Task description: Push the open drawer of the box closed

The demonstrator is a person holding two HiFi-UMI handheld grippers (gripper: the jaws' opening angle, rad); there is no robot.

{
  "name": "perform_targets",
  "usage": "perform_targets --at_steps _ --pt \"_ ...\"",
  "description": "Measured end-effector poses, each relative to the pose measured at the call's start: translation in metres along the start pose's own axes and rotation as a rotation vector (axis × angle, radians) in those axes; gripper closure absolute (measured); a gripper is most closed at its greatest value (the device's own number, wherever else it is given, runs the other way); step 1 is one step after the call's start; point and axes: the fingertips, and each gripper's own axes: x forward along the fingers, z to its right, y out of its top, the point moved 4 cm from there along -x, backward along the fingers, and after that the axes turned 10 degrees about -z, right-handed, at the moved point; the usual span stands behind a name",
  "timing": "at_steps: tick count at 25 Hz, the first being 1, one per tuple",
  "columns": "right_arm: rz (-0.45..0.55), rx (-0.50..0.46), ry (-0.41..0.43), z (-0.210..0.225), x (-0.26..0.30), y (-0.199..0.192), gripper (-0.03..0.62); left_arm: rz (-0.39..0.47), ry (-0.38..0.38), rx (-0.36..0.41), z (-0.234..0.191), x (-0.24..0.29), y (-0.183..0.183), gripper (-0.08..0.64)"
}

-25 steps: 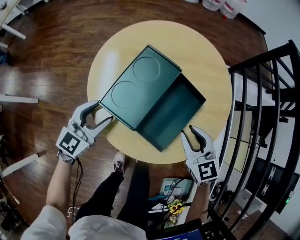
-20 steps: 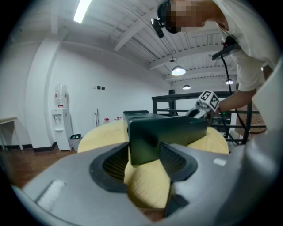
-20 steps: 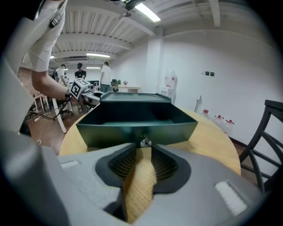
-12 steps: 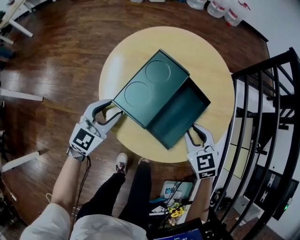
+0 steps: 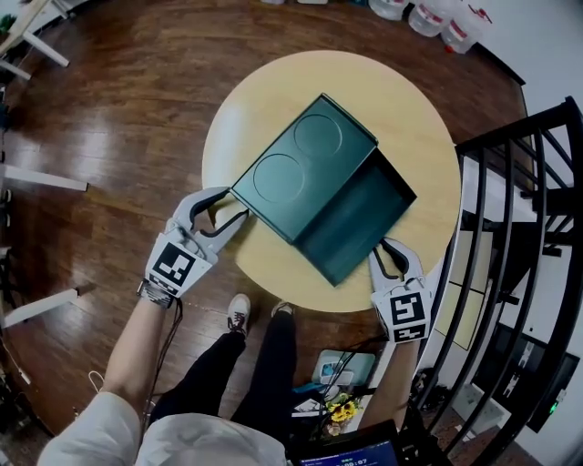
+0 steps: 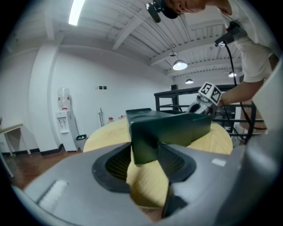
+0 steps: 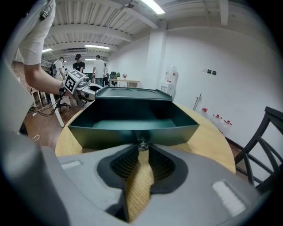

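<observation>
A dark green box (image 5: 296, 168) lies on the round wooden table (image 5: 401, 100), its drawer (image 5: 355, 218) pulled out toward the lower right. My left gripper (image 5: 235, 204) is at the box's left corner. In the left gripper view (image 6: 144, 154) that corner (image 6: 143, 141) sits between the jaws, which have just been closing and now press on it. My right gripper (image 5: 386, 248) is at the drawer's front. The right gripper view (image 7: 142, 150) shows its jaws, which have just been closing, pinched on the small metal knob (image 7: 142, 145). The drawer is empty inside.
A black metal railing (image 5: 519, 227) stands close to the table's right side. Water bottles (image 5: 437, 14) stand on the floor beyond the table. The person's legs and shoes (image 5: 235, 314) are below the near edge, with small items on the floor (image 5: 342, 369).
Both grippers have narrowed. The left one closed onto the box's corner. The right one moved up to the drawer's front and closed round the knob.
</observation>
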Motion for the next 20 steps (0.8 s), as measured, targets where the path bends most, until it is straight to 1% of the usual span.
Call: perform_targets --at_steps 6,20 --pt "-0.024 -0.047 0.017 -0.002 0.004 0.012 0.515 -0.013 0.001 0.005 -0.006 -0.004 -0.002 0.362" --pt "0.011 -0.045 0.022 -0.004 0.015 0.029 0.515 -0.008 0.006 -0.02 -0.005 -0.005 -0.002 0.362"
